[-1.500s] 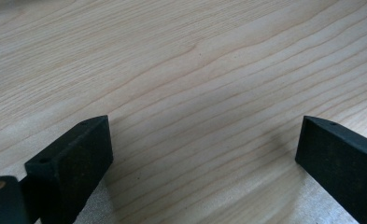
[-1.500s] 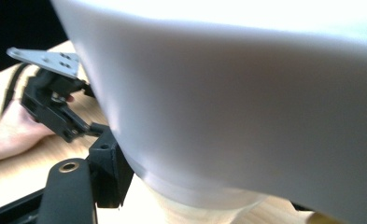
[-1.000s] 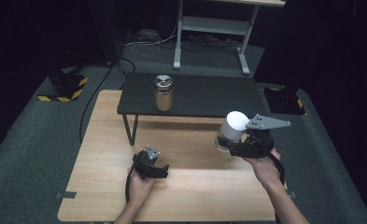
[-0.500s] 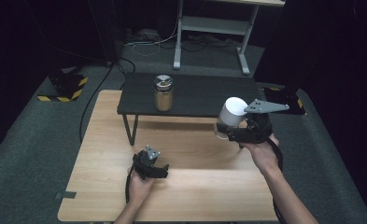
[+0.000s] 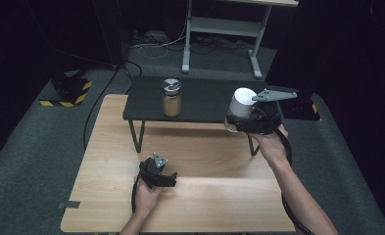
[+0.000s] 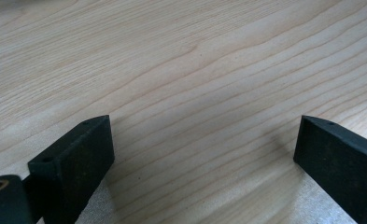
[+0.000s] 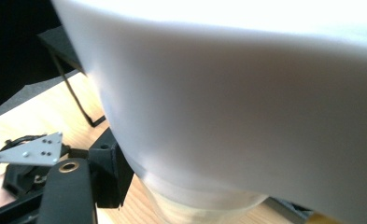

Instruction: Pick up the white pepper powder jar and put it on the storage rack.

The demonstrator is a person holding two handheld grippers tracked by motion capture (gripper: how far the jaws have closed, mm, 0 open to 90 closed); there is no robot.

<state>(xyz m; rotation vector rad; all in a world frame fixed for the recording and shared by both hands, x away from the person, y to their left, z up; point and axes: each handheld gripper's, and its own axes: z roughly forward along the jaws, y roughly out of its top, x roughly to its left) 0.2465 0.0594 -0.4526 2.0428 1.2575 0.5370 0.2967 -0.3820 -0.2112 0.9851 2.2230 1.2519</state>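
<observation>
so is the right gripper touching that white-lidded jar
Touching: in the high view the right gripper clamps the white-lidded jar held above the wooden table.

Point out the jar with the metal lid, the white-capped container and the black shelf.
jar with the metal lid [image 5: 171,103], high view, its glass body.
white-capped container [image 5: 241,102], high view, its white cap.
black shelf [image 5: 204,100], high view, bare top.

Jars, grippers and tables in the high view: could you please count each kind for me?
Jars: 2, the metal-lidded jar on the black shelf table and the white-lidded jar held in the right gripper.
Grippers: 2, counting the left gripper.
Tables: 2, counting the wooden table.
Total: 6.
</observation>
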